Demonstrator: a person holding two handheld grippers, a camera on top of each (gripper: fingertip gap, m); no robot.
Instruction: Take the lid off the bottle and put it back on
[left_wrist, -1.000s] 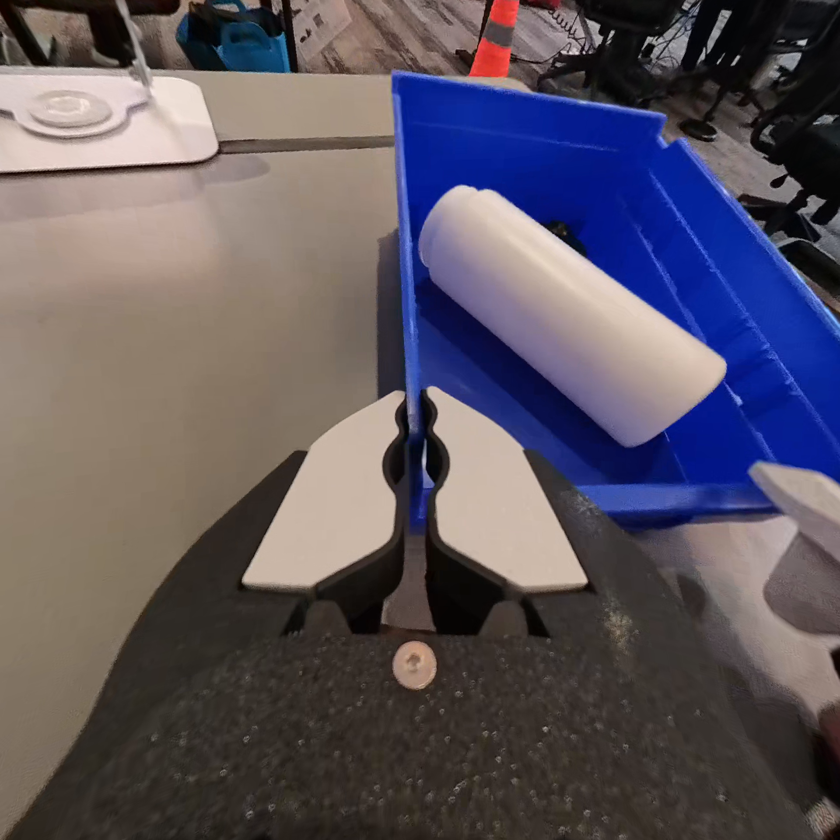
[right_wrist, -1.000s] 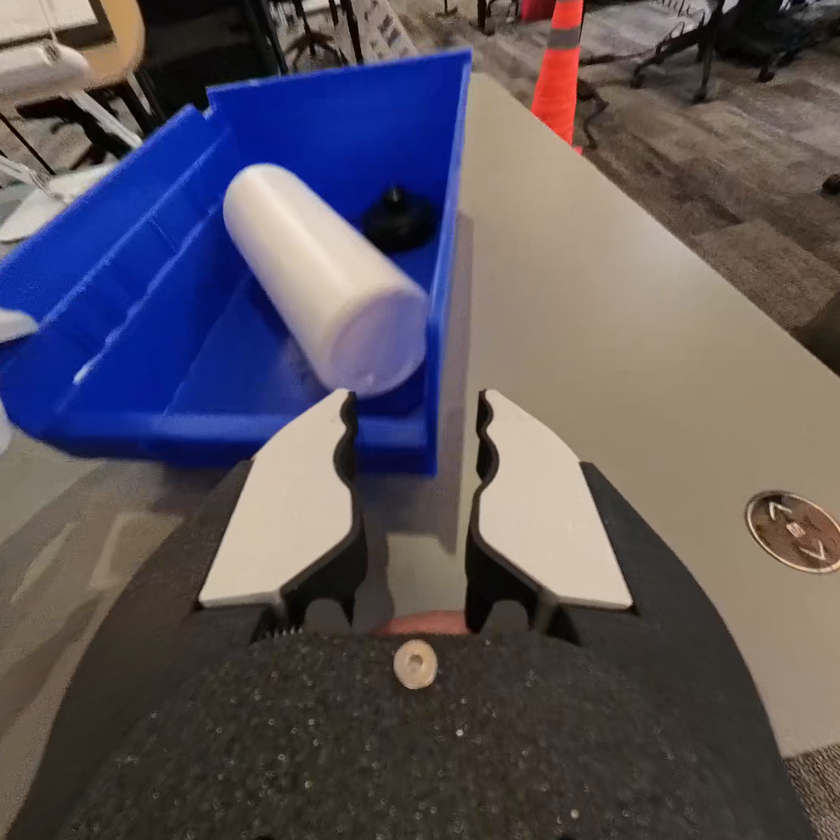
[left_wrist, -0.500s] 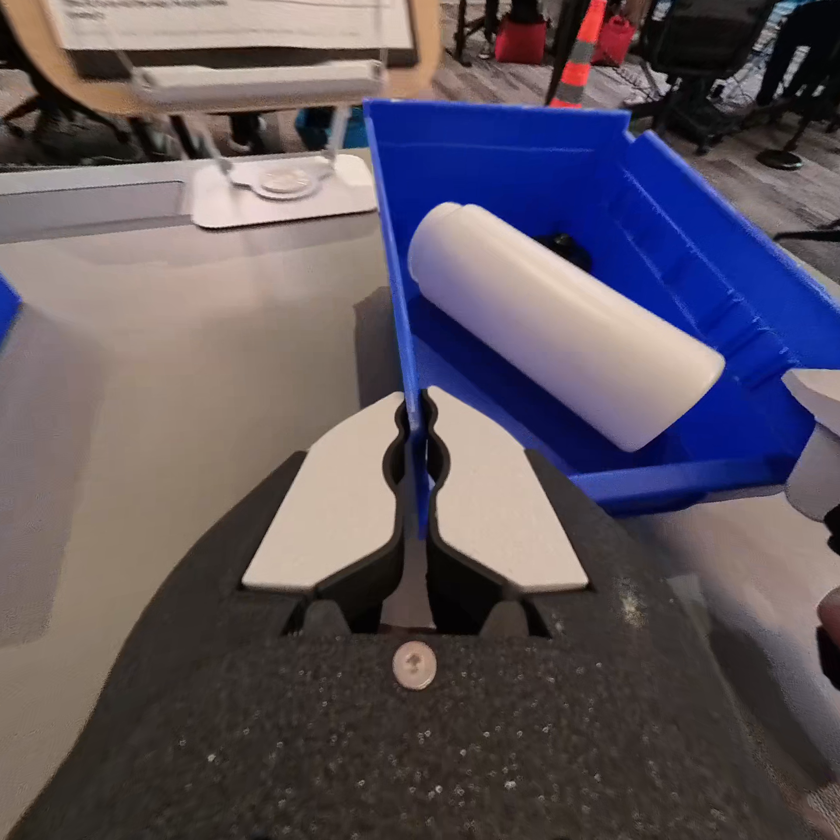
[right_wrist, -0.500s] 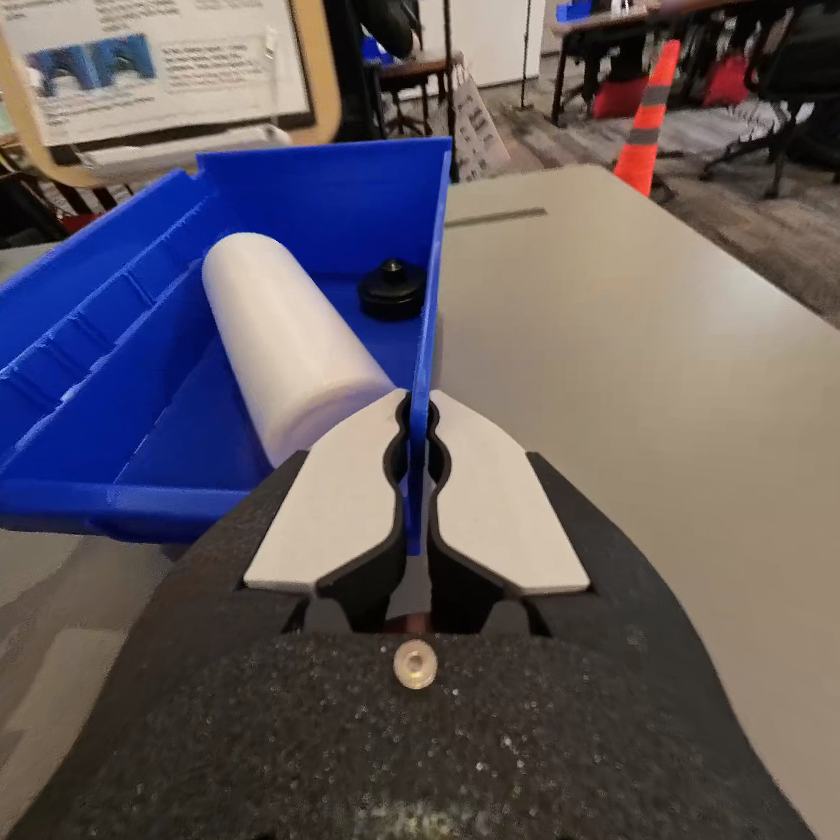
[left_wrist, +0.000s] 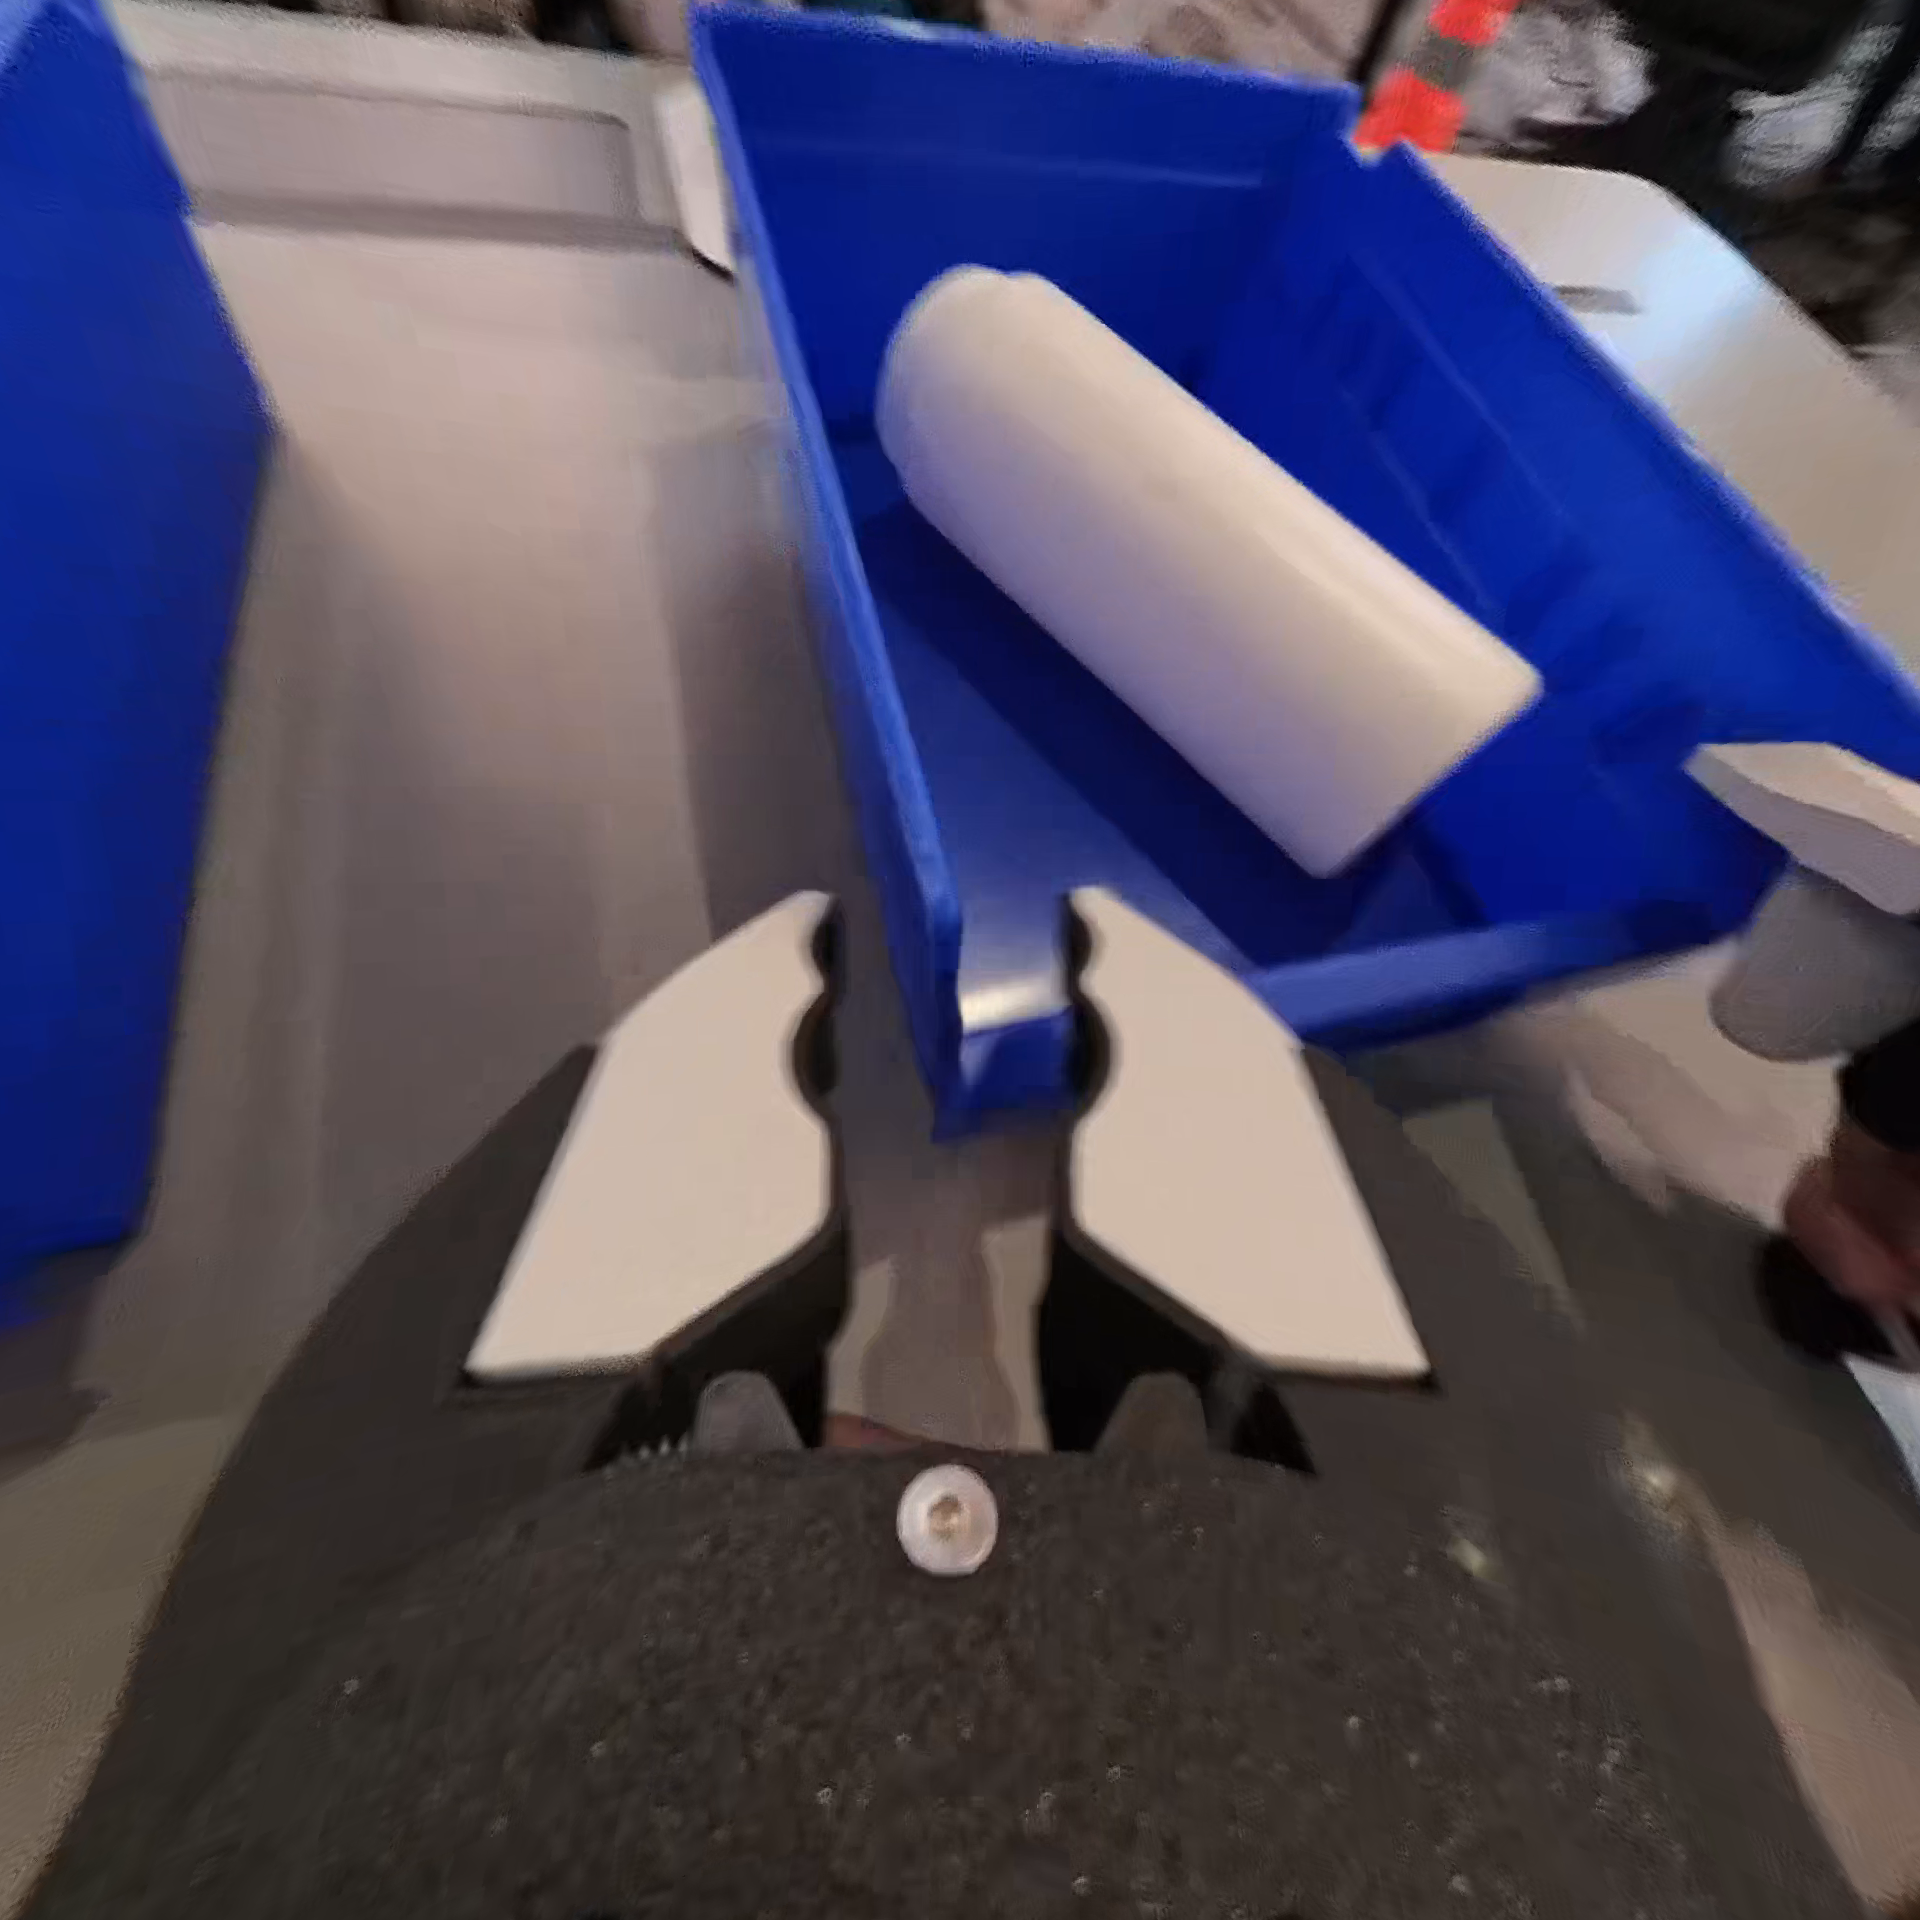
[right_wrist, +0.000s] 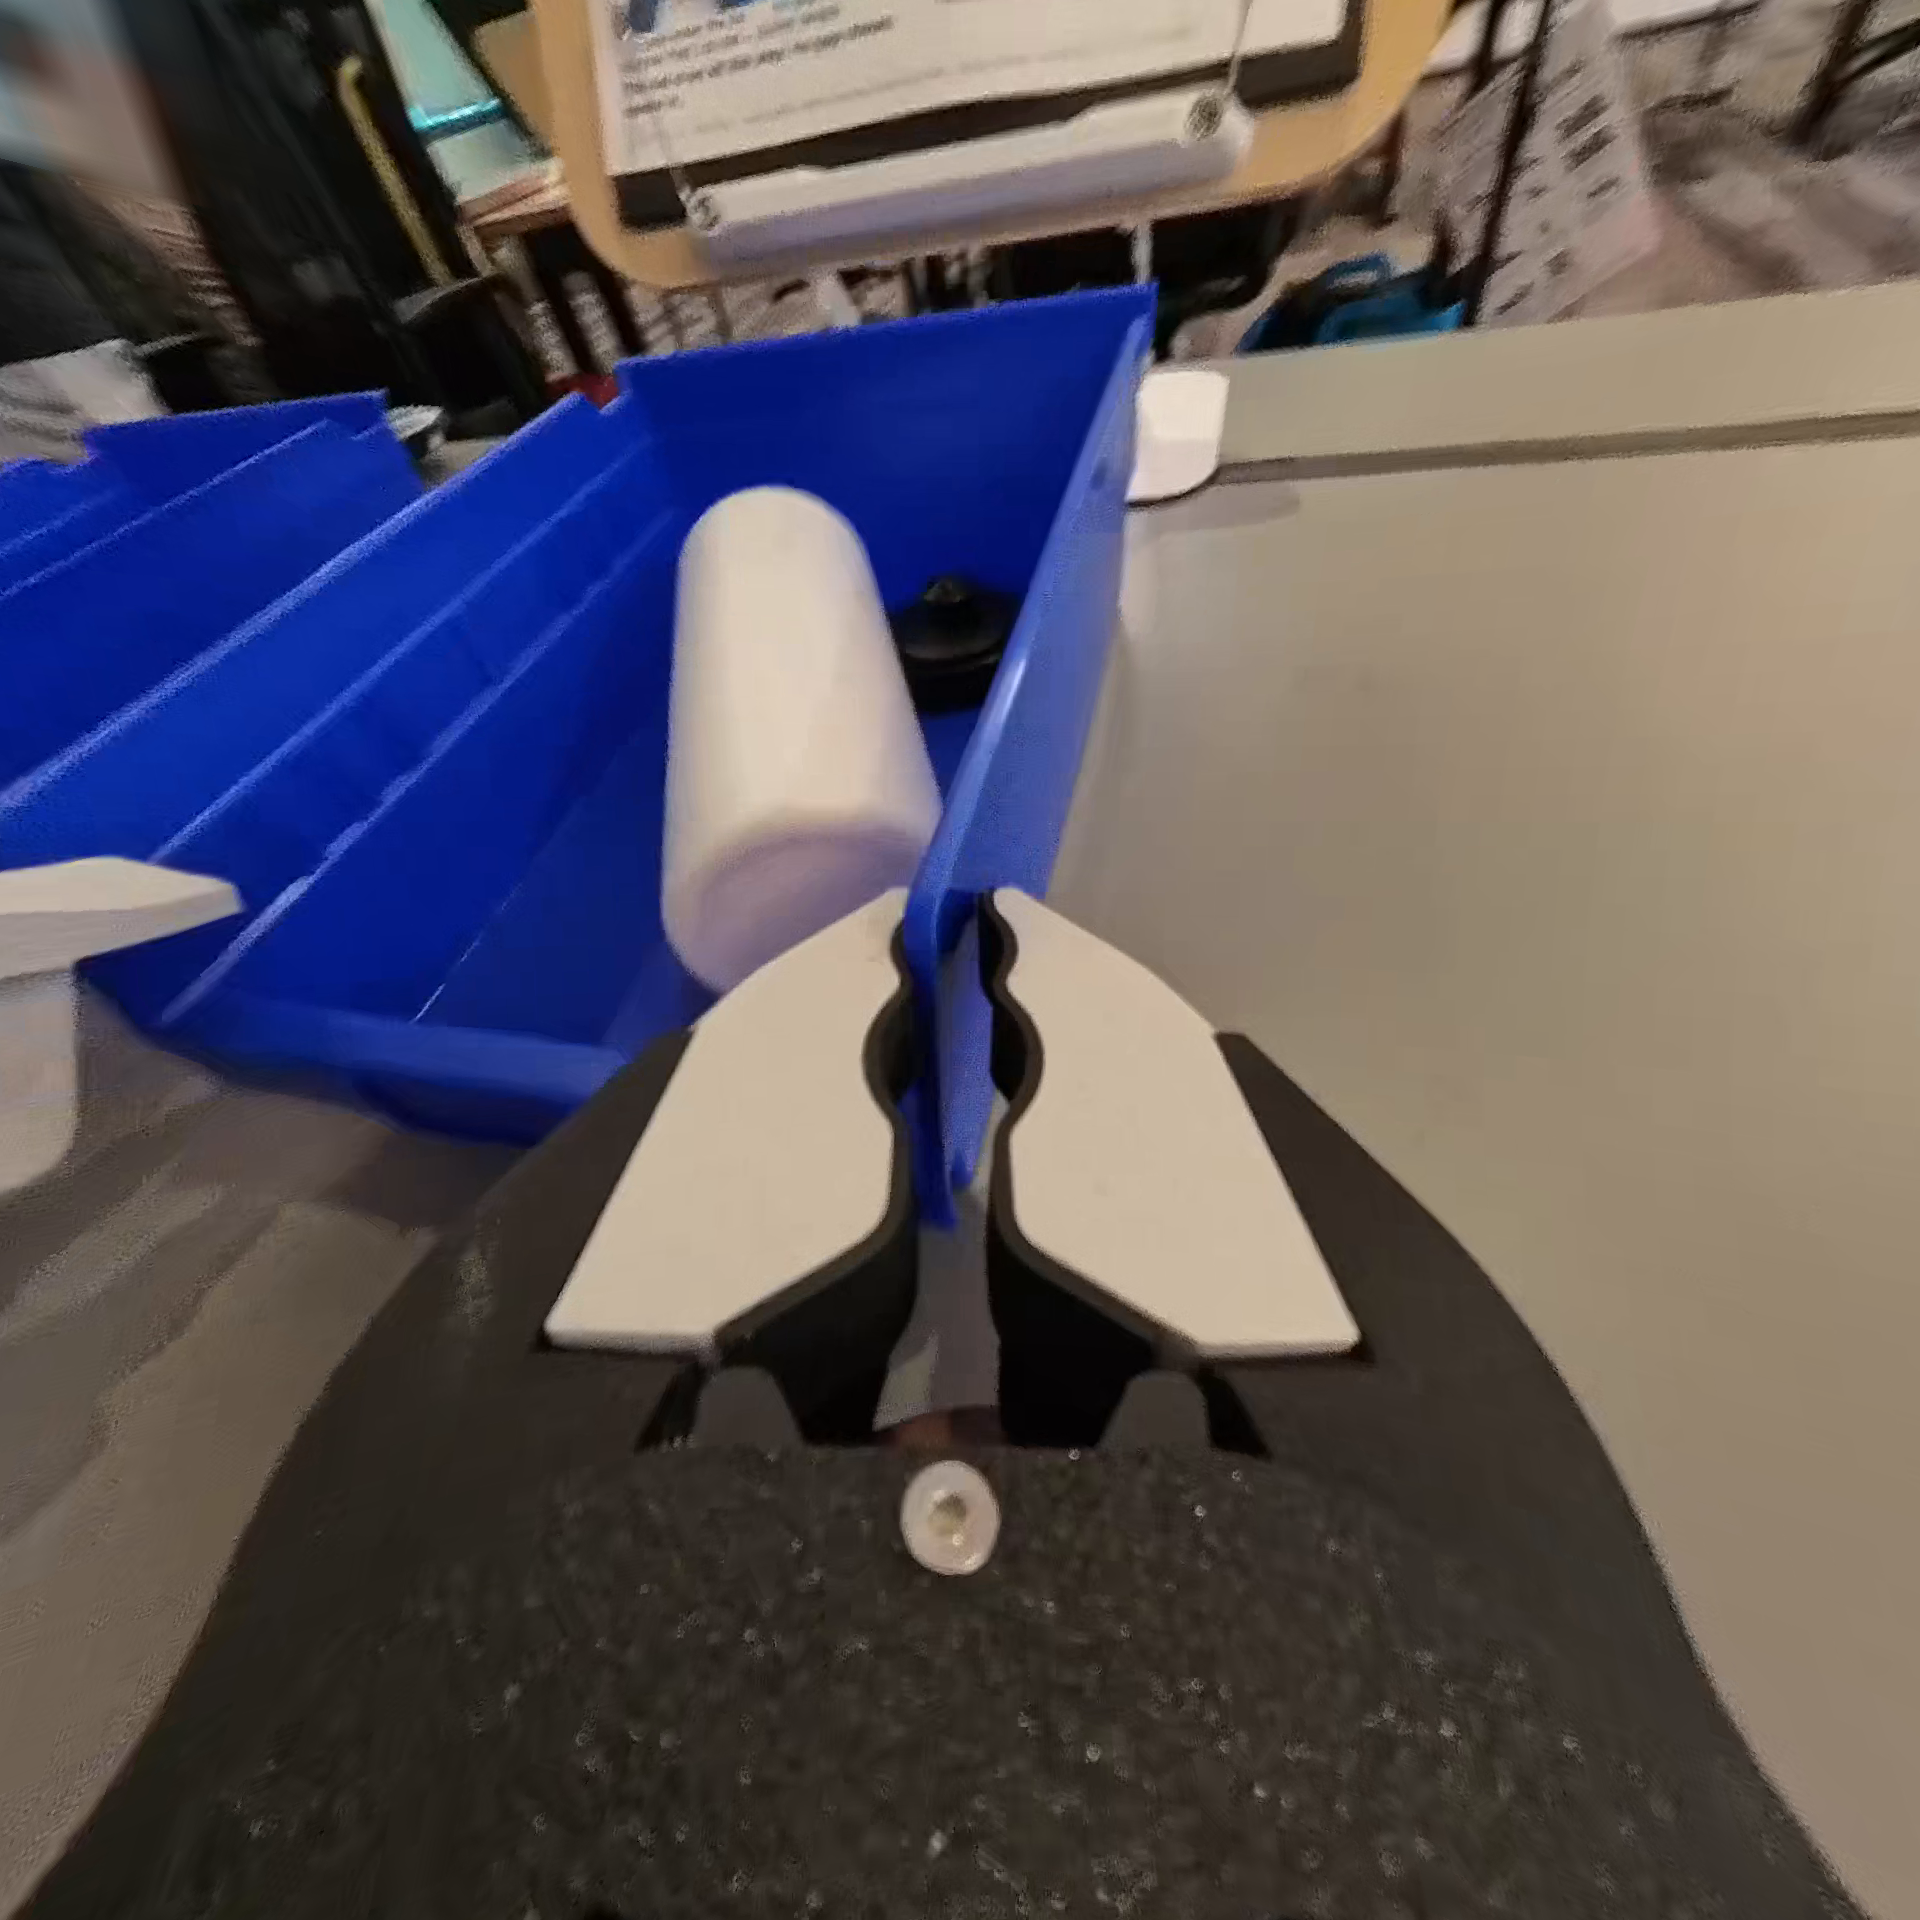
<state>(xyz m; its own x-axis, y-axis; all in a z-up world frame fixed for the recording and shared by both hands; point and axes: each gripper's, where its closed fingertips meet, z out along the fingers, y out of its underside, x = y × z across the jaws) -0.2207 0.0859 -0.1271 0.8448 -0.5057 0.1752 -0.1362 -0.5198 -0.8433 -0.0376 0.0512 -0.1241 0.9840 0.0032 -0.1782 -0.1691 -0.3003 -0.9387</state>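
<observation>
A white bottle (left_wrist: 1174, 603) lies on its side in a blue bin (left_wrist: 1039, 156). It also shows in the right wrist view (right_wrist: 790, 727), where the bin (right_wrist: 883, 416) holds a black lid (right_wrist: 951, 634) lying loose behind the bottle by the right wall. My left gripper (left_wrist: 951, 914) is open, and the bin's left wall stands between its fingers without being pressed. My right gripper (right_wrist: 945, 904) is shut on the near end of the bin's right wall. One finger of it shows at the bin's right corner in the left wrist view (left_wrist: 1808, 821).
A second blue bin (left_wrist: 94, 623) stands to the left, also in the right wrist view (right_wrist: 208, 468). Grey table (right_wrist: 1507, 831) stretches to the right. A small white object (right_wrist: 1179, 436) sits behind the bin. A sign stand (right_wrist: 987, 104) is beyond the table.
My left gripper was shut on the bin's left wall and has opened off it. My right gripper went from open to shut on the right wall. The bin has shifted on the table.
</observation>
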